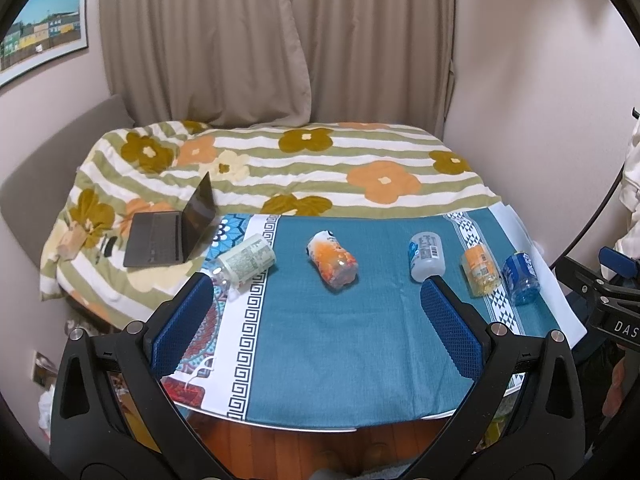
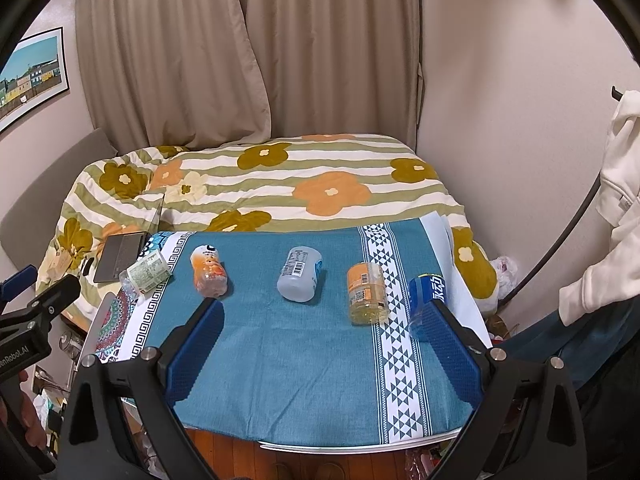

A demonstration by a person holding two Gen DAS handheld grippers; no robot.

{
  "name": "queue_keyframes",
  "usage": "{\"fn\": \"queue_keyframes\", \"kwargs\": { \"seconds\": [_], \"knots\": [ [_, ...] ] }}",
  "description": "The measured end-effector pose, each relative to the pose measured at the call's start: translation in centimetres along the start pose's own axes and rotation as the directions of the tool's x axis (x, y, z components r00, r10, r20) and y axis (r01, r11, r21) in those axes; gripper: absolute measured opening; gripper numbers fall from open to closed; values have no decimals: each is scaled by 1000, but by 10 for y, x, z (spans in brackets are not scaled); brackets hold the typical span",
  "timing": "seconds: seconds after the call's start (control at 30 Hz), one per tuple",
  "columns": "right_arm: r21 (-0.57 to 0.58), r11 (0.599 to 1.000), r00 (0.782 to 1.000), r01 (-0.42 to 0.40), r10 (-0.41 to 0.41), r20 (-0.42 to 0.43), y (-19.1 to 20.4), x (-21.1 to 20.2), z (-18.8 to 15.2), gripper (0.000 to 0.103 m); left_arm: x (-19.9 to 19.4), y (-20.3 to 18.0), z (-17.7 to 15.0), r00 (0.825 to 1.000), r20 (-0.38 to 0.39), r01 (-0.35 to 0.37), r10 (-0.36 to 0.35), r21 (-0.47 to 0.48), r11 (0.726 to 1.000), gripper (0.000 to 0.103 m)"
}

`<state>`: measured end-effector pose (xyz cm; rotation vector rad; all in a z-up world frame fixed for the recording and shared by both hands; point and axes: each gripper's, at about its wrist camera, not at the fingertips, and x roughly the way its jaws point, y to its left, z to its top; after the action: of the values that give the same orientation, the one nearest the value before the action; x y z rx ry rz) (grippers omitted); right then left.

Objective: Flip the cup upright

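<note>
Several plastic cups lie on their sides in a row on the teal cloth (image 1: 352, 344): a green-labelled one (image 1: 245, 262), an orange-printed one (image 1: 333, 261), a white-blue one (image 1: 426, 255), a yellow-orange one (image 1: 481, 269) and a blue one (image 1: 520, 277). The right wrist view shows the same row: green-labelled cup (image 2: 145, 271), orange-printed cup (image 2: 209, 271), white-blue cup (image 2: 301, 274), yellow-orange cup (image 2: 366, 292), blue cup (image 2: 425, 294). My left gripper (image 1: 316, 286) is open and empty, short of the row. My right gripper (image 2: 326, 310) is open and empty, its right finger beside the blue cup.
A bed with a flowered blanket (image 1: 280, 164) lies behind the table, with an open laptop (image 1: 172, 232) on it. Curtains and walls stand behind. The table's front edge (image 1: 304, 426) is close to me, with wooden floor below. White clothing (image 2: 616, 184) hangs at the right.
</note>
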<state>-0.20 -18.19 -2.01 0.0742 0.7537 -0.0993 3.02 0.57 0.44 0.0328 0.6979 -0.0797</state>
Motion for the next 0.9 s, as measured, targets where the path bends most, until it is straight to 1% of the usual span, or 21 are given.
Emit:
{"fn": "queue_keyframes", "kwargs": {
  "seconds": [0.47,0.63,0.77,0.9],
  "knots": [
    [4,1000,1000,1,-2,4,3,0,1,99,1,4,1,1000,4,2,-2,3,1000,103],
    [38,999,1000,-5,5,-3,5,-2,-3,99,5,13,4,1000,-4,15,-15,17,1000,103],
    [74,997,999,1,1,-34,-2,2,-11,99,16,20,2,999,-27,43,-42,23,999,103],
    [70,997,997,46,-41,-64,-18,14,-16,99,39,16,1,996,-77,42,-40,16,999,103]
  ]
}}
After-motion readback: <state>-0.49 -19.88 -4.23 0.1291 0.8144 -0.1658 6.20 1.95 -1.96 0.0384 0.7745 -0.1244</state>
